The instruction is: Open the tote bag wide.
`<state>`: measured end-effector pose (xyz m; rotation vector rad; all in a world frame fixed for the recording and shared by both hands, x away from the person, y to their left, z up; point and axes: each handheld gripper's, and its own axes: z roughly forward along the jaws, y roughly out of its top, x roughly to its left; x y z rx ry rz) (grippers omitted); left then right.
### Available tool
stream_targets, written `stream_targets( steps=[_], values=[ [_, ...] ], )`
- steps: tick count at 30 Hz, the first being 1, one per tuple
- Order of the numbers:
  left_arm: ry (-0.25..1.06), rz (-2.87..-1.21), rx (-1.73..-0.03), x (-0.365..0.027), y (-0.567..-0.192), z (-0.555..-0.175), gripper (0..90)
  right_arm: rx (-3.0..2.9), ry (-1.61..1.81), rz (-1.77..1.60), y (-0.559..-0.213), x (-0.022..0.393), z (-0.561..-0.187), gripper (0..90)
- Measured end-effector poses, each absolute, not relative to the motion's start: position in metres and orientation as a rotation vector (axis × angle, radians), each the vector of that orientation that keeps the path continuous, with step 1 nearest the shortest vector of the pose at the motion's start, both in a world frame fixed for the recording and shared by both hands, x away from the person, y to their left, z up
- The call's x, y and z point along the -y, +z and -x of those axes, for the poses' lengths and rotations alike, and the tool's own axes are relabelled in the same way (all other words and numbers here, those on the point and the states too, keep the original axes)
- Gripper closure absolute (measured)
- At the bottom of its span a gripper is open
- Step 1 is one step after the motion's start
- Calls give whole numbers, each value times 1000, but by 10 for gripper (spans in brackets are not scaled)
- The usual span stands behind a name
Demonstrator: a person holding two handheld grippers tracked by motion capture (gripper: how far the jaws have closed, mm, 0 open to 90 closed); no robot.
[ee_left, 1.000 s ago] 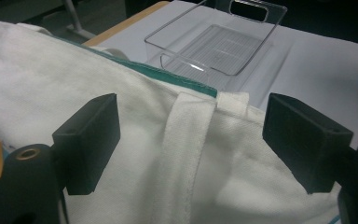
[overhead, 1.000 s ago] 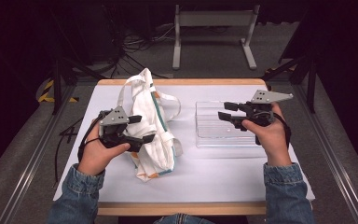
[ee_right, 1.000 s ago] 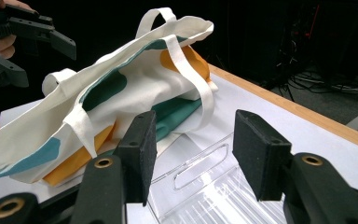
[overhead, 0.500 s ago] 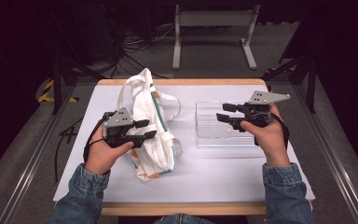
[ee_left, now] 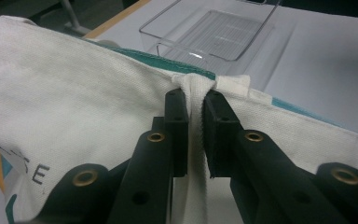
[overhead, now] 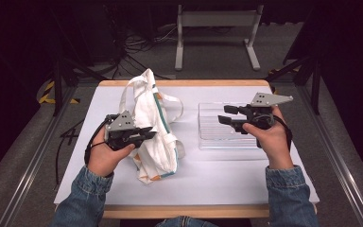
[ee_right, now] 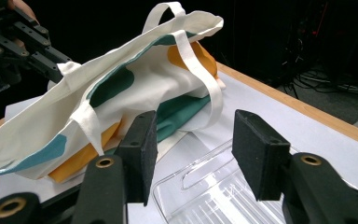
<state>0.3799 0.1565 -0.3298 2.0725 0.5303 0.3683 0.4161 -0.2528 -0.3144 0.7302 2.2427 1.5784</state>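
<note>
A cream canvas tote bag (overhead: pixel 155 127) with teal and orange patches lies on the white table, its mouth lifted at the near side. My left gripper (overhead: pixel 144 134) is shut on the bag's upper edge where a handle strap (ee_left: pixel 196 100) is sewn on; in the left gripper view the jaws pinch that strap. The same bag (ee_right: pixel 135 88) shows in the right gripper view with the left gripper (ee_right: pixel 51 67) holding its rim. My right gripper (overhead: pixel 226 116) hovers open above a clear plastic tray (overhead: pixel 217 130), with nothing between its pads (ee_right: pixel 142 149).
The clear tray (ee_right: pixel 214 196) sits right of the bag on the white tabletop (overhead: pixel 217 175), whose wooden far edge (overhead: pixel 189 83) is visible. A white metal stand (overhead: pixel 215 28) and cables lie on the floor beyond. Bare table lies near the front edge.
My left gripper has shifted slightly right and up with the bag's edge in its hold. The right gripper has barely moved.
</note>
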Motion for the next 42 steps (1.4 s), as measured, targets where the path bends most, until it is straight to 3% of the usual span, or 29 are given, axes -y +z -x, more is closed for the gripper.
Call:
stream_targets(
  steps=[11,28,42],
  values=[
    [380,-2038,-541,-160,-326,-377,825,-2201,1684,-638,-305,242,-405,559],
    [381,-1979,-561,-167,-322,-373,821,-2271,1745,-561,-318,189,-399,501],
    [385,-1954,-589,-176,-322,-366,817,-2352,1788,-546,-340,147,-406,404]
  ],
)
